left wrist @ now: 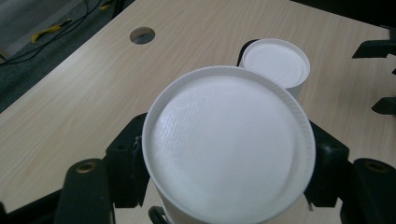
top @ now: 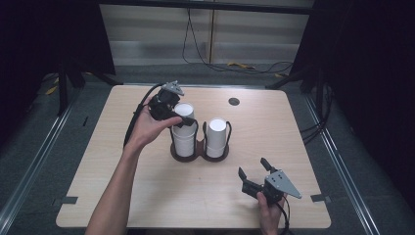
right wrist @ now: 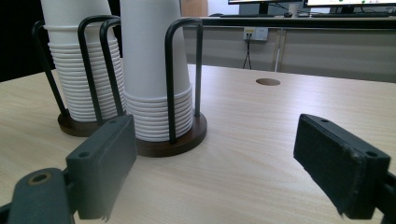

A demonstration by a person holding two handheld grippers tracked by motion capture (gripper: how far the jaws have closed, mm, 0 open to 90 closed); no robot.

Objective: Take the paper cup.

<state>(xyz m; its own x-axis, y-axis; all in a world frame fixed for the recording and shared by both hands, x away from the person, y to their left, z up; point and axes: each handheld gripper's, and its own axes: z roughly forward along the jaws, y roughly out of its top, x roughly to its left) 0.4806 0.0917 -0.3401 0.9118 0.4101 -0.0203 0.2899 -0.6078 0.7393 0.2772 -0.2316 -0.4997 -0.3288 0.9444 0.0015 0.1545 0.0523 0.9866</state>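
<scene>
Left gripper (top: 180,116) clamping taller cup stack (top: 184,128), shorter stack (top: 216,138) beside

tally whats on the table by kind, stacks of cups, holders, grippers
white cup stacks: 2, the left cup stack and the right cup stack
dark wire cup holder with two bays: 1
grippers: 2, the left gripper shut on the left cup stack, the right gripper open above the table
total: 5
</scene>
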